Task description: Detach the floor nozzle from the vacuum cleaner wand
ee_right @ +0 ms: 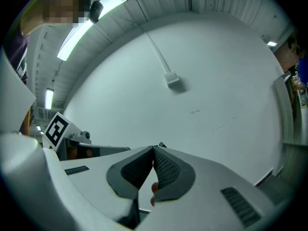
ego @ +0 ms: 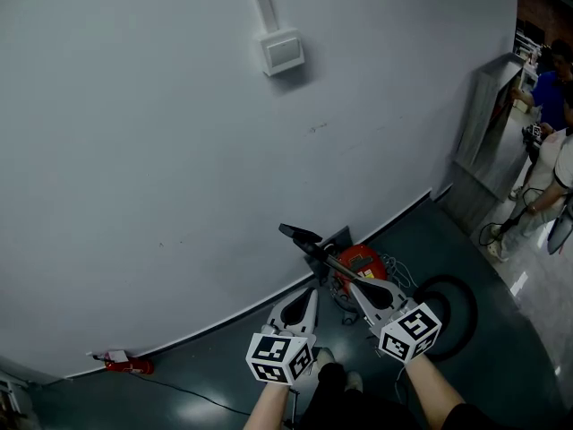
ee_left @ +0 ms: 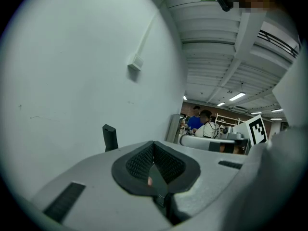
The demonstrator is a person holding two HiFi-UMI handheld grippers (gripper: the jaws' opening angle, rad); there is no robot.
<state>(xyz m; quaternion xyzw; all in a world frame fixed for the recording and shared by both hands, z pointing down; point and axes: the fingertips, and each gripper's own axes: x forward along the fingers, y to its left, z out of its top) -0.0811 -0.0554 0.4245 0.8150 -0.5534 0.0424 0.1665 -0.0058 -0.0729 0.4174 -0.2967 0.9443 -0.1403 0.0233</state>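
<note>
The left gripper (ego: 310, 294) has its jaws pressed together with nothing between them; the right gripper (ego: 356, 285) is the same, jaws closed and empty; both are held low over the dark floor (ego: 215, 379) near the white wall (ego: 161, 150); just ahead of the jaws stands the red vacuum cleaner (ego: 360, 260), its black wand (ego: 315, 251) slanting up past the right jaws; its dark end piece (ego: 298, 234) lies beyond both tips, but whether that is the floor nozzle is unclear; a black hose loop (ego: 452, 305) lies beside the right gripper.

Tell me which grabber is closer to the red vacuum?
Right. The right gripper reaches just below the red vacuum in the head view; the left gripper sits off to its left.
</note>
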